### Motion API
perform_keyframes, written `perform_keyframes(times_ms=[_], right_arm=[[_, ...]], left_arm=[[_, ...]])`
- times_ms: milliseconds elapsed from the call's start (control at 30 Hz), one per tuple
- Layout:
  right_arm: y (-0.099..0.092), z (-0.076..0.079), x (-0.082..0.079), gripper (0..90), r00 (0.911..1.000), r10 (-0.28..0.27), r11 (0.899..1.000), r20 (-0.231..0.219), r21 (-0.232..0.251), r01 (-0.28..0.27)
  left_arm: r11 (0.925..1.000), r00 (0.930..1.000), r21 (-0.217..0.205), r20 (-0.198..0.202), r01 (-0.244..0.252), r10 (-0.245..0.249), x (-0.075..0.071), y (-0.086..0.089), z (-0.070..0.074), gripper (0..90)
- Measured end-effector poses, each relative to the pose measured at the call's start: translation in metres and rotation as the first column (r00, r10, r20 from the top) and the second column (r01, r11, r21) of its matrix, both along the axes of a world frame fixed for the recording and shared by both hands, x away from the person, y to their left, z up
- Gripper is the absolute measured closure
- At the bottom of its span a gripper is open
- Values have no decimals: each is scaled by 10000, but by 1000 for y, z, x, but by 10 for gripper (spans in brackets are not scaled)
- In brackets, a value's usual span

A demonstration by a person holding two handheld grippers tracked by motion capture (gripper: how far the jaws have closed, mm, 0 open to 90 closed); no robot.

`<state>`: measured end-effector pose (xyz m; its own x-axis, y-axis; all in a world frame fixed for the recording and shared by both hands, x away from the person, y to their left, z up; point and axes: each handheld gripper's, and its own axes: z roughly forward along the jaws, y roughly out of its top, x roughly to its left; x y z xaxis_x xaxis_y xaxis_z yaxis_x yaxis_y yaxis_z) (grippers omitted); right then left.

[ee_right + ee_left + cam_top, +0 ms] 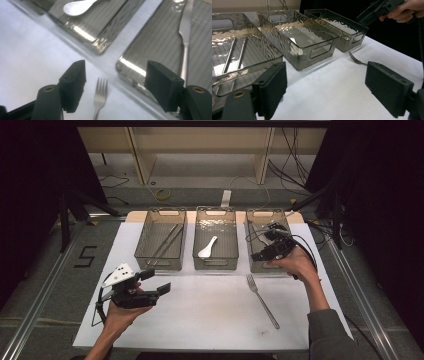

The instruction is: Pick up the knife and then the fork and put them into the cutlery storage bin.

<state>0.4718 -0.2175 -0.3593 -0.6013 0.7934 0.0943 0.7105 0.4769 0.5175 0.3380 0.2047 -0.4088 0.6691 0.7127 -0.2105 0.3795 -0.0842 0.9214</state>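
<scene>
Right tool (259, 251) released, empty, above right bin (252, 265) front; fork (262, 300) flat on worktop (200, 315) just before it (tines binward). Approach handle squarely, pinch mid-shaft; left tool (157, 281) released, idle

Three bins in row at table (210, 320) far edge. Left bin (161, 240): two chopsticks (166, 242) inside. Middle bin (215, 239): spoon (207, 247) inside. Right bin (260, 245): fork (185, 37) inside. Second fork (262, 300) on table, before right bin.

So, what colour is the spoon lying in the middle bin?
White. The spoon shows best in the high view, against the smoky clear middle bin.
</scene>
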Motion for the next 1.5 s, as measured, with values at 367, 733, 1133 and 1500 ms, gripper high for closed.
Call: perform_keyframes(times_ms=[367, 733, 1133, 1500], right_arm=[[6, -7, -33, 224, 9992, 392, 9988, 78, -312, -389], [9, -20, -61, 255, 9981, 566, 9980, 237, -310, -559], [8, -31, -75, 335, 9978, 667, 9936, 52, -917, -659], [-1, -51, -78, 481, 9961, 794, 9871, -391, -1362, -840]], left_arm=[[10000, 10000, -9, 49, -17, 18, 0, 1, 0, 174], [9998, 10000, -210, -3, -2, 2, 0, 1, 1, 174], [9999, 10000, -149, 17, 75, -75, -1, 0, 1, 173], [9999, 10000, -116, 17, 96, -96, -1, -1, 1, 173]])
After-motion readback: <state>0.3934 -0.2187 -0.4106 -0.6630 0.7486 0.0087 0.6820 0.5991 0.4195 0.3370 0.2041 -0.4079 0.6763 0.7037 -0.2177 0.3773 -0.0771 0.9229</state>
